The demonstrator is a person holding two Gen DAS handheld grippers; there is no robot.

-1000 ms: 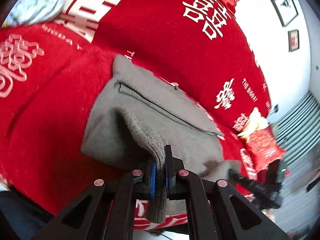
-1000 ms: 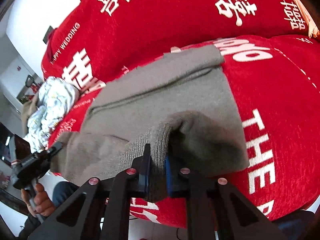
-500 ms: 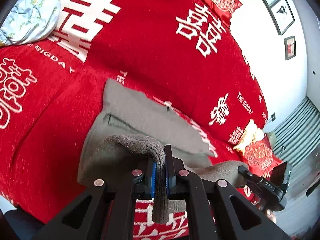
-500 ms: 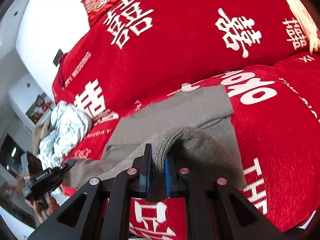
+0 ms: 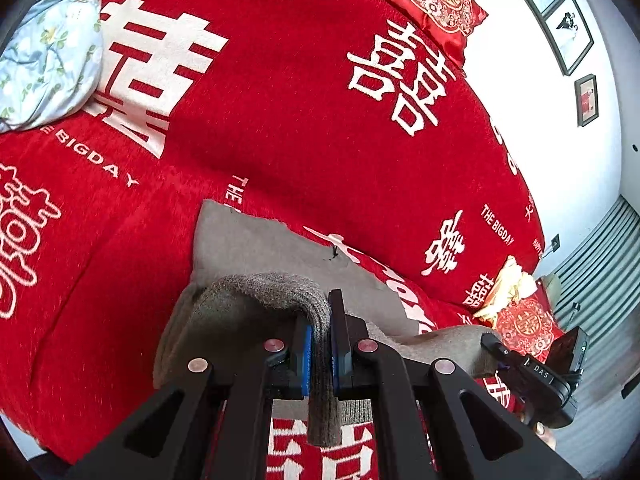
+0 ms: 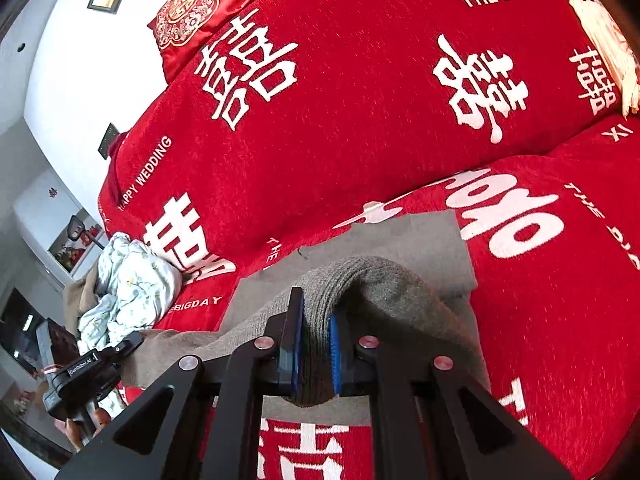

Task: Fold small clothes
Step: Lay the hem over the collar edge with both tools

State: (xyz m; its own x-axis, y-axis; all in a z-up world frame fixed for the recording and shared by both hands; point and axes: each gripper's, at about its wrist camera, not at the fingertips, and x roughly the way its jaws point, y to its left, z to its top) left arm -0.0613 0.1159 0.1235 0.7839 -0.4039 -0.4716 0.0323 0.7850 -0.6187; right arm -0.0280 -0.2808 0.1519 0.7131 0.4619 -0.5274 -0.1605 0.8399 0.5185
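Observation:
A grey knit garment [image 5: 256, 256] lies on a red sofa cover; it also shows in the right wrist view [image 6: 400, 240]. My left gripper [image 5: 320, 344] is shut on the garment's near left edge and holds it lifted over the flat part. My right gripper [image 6: 314, 344] is shut on the near right edge, lifted the same way. The held edge sags between the two grippers. The right gripper shows at the right of the left wrist view [image 5: 532, 372]; the left gripper shows at the left of the right wrist view [image 6: 88, 368].
The red sofa cover [image 5: 280, 120] with white lettering spans seat and backrest. A crumpled pale floral cloth [image 5: 48, 52] lies at the left, also seen in the right wrist view [image 6: 132, 280]. Red cushions [image 5: 436, 4] sit at the ends. A yellowish cloth [image 5: 508, 288] lies at the right.
Both grippers have lifted the near edge of the garment and carried it forward over the flat part. More of the backrest shows. Both stay shut on the fabric.

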